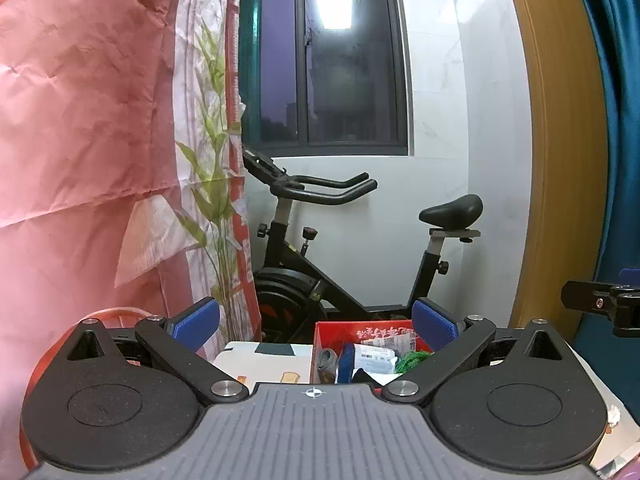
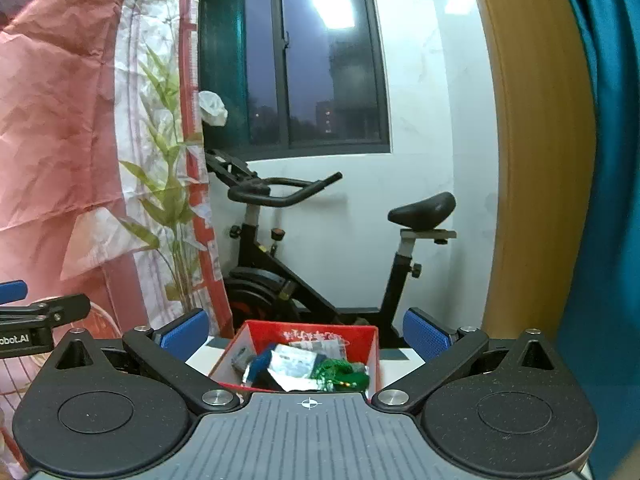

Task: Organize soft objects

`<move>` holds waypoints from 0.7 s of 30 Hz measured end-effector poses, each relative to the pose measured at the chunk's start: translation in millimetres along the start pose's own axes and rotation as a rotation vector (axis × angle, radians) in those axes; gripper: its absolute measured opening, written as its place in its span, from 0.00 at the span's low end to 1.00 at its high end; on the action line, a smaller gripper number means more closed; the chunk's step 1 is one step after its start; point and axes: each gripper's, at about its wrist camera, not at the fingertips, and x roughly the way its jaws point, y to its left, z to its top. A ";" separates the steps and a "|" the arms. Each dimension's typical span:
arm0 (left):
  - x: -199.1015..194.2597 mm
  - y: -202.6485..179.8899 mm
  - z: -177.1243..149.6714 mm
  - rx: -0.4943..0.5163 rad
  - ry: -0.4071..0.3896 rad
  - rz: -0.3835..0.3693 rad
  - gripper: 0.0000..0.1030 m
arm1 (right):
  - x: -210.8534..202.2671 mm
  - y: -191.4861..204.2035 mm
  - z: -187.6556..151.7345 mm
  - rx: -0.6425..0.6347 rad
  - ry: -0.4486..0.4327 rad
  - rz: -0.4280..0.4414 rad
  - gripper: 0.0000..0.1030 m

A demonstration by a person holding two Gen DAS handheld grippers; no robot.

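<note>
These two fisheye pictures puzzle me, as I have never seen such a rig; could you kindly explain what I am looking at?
Each picture comes from a camera mounted on a handheld gripper, looking forward along its two blue-padded fingers. A person carries one in each hand; there is no robot arm. The left gripper and the right gripper are both open and hold nothing. Ahead, on a white table, stands a red box holding packets and a green tangle. Behind it stands an exercise bike, under a dark window.
</note>
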 end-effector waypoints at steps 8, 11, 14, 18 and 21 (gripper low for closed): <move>0.9 2.0 -1.4 -0.009 0.005 -0.005 1.00 | 3.4 1.1 -2.5 -0.005 0.018 -0.012 1.00; 1.5 2.0 -1.9 -0.011 0.008 -0.005 1.00 | 3.5 1.6 -2.8 -0.005 0.019 -0.014 1.00; 1.6 1.8 -2.3 -0.011 0.010 -0.004 1.00 | 3.1 1.7 -3.1 -0.005 0.018 -0.016 1.00; 2.2 2.4 -2.6 -0.014 0.011 -0.002 1.00 | 3.2 -0.3 -4.0 -0.004 0.018 -0.019 1.00; 2.6 3.2 -3.5 -0.018 0.014 0.002 1.00 | 3.5 -0.4 -4.3 -0.004 0.018 -0.019 1.00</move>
